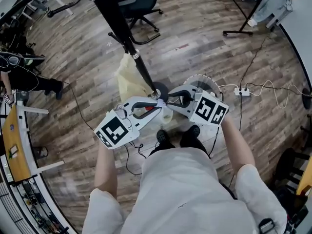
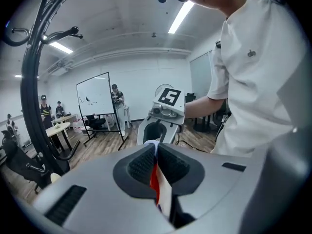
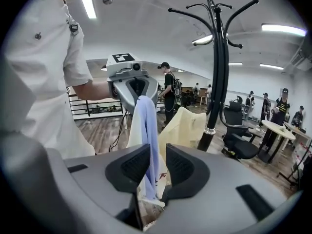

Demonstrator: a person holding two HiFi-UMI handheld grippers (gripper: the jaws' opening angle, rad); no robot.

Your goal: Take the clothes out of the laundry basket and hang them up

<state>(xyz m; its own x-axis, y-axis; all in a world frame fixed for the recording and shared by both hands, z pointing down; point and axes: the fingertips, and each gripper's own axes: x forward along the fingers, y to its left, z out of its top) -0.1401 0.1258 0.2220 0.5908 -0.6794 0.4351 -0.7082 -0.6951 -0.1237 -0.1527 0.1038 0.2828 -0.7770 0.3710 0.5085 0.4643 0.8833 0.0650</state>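
Two grippers face each other at close range above the floor point(image 1: 195, 38), with one garment point(image 3: 146, 130) strung between them. The left gripper point(image 2: 156, 162) is pressed together on a fold of it, red and white cloth showing between its pads, so it carries the whole weight. A lavender part hangs straight down from its tips. The right gripper point(image 3: 157, 167) stands spread, and that lavender strip drops through the gap between its jaws with neither pad pressing on it. I judge it is free to take a fresh hold further along the cloth and spread the piece for hanging. Beyond the right gripper and to its right rises the rack point(image 3: 217, 82), a black pole with curved hooks point(image 3: 246, 5) at the top. A yellow garment point(image 3: 183, 126) hangs against the pole, just behind the lavender strip. The basket point(image 1: 202, 82) lies below and just beyond the right gripper, mostly hidden by it; whether clothes are left inside I cannot tell. The left gripper's high hold probably serves to keep the hem off the floor and the cloth near the hooks. The next move likely calls for a firm grip by the right and a lift toward a free hook.
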